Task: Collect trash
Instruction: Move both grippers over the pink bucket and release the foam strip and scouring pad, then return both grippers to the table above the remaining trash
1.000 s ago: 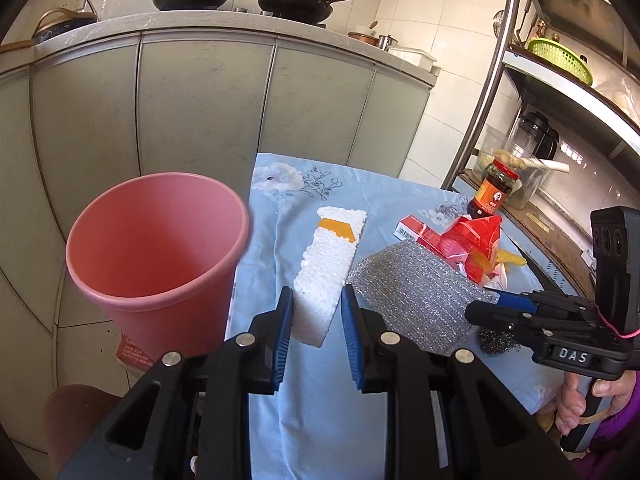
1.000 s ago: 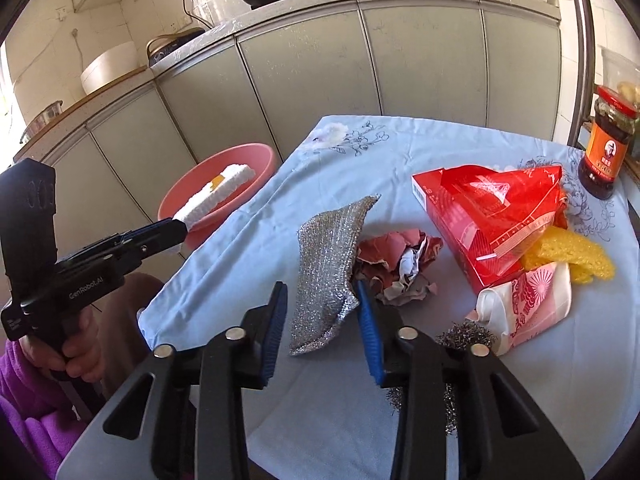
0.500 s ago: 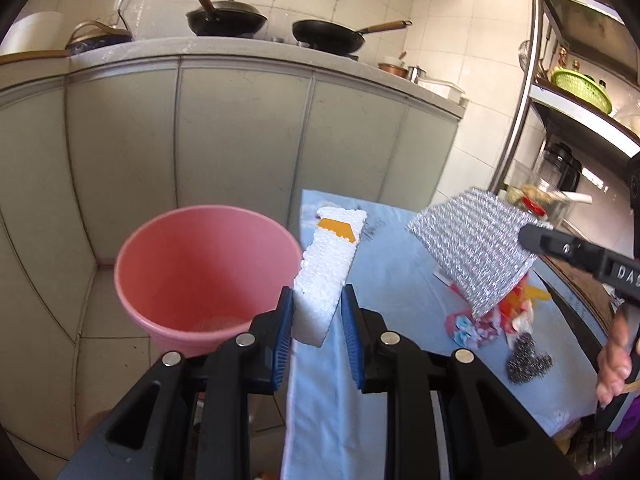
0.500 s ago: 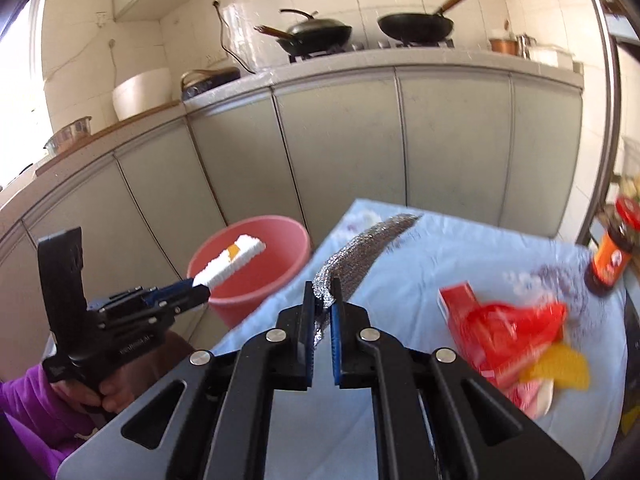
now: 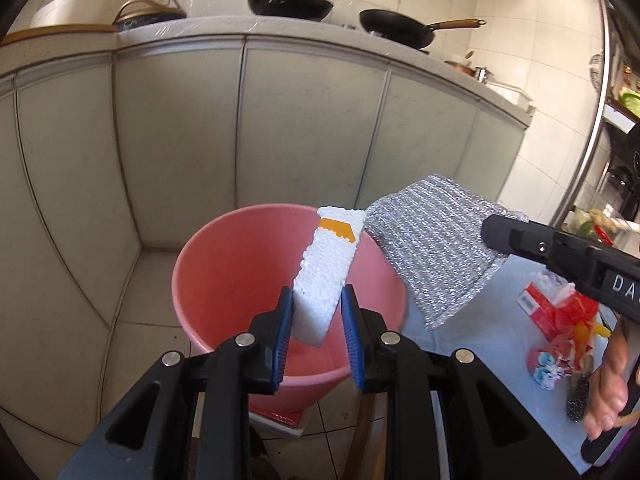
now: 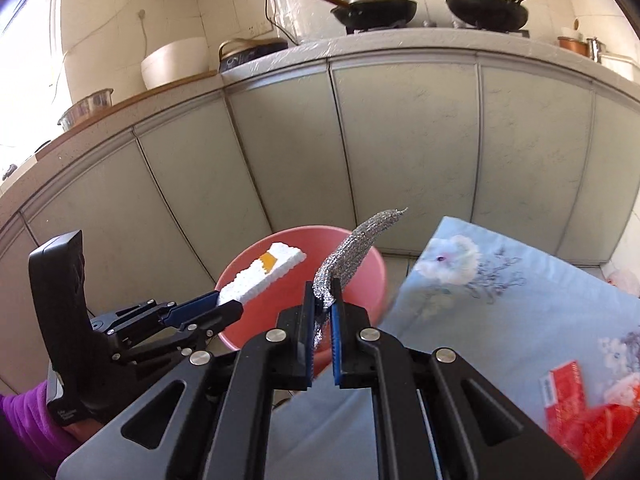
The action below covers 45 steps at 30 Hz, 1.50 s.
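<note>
My left gripper (image 5: pixel 316 300) is shut on a white foam block (image 5: pixel 326 268) with an orange patch, held over the mouth of the pink bucket (image 5: pixel 224 272) on the floor. My right gripper (image 6: pixel 323 300) is shut on a silver scouring cloth (image 6: pixel 352 248), which hangs out over the far rim of the same bucket (image 6: pixel 248 264). In the left wrist view the cloth (image 5: pixel 436 248) sticks out from the right gripper's black fingers (image 5: pixel 520 238) just right of the foam. In the right wrist view the left gripper (image 6: pixel 224 306) and the foam (image 6: pixel 260 276) show at the left.
A table with a blue flowered cloth (image 6: pixel 480 280) stands right of the bucket, with a red packet (image 6: pixel 580 400), a steel wool ball (image 5: pixel 578 400) and other scraps on it. Grey cabinets (image 5: pixel 300 120) with pans (image 5: pixel 396 30) on top run behind. A metal rack (image 5: pixel 596 100) stands at right.
Both grippers swung left from the table to the bucket. The right gripper closed on the silver cloth and lifted it off the table. The foam stayed gripped throughout.
</note>
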Tool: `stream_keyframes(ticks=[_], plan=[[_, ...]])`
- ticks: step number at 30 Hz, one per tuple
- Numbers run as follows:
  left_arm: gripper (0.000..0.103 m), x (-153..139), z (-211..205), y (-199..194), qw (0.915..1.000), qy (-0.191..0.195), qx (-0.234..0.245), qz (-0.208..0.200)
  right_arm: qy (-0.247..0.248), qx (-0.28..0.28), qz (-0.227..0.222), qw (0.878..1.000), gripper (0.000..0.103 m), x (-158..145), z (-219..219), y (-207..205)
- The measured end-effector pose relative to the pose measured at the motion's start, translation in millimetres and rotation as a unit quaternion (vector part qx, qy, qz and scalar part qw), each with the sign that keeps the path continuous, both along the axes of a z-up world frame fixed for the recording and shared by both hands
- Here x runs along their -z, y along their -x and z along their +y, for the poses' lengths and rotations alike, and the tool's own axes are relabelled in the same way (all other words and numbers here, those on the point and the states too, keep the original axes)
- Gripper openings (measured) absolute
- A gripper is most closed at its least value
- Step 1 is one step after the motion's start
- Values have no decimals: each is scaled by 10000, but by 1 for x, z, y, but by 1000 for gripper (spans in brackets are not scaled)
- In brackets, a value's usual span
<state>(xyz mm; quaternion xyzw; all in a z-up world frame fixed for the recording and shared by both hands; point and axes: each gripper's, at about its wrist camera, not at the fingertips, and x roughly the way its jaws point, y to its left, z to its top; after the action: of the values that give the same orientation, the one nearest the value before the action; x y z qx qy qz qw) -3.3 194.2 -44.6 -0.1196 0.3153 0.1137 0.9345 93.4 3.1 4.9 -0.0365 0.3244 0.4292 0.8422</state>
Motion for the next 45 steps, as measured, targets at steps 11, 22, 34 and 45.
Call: stream_keyframes(ticks=[11,22,34,45], plan=[[25,31,29,-34,9981,265,-351,435,443,80,407,9982,7,51,45,-23],[41,32,28,-38,9970,445,-427,474,390,126,590,9974,29,54,38,-24],[43,-1,2,-9,9993,321,-167,65,294,361,469,9978,30,34,-10,10],[46,-28,-68,2,9963,239,769,-299,410,1051,401,9928,30,21,-111,34]])
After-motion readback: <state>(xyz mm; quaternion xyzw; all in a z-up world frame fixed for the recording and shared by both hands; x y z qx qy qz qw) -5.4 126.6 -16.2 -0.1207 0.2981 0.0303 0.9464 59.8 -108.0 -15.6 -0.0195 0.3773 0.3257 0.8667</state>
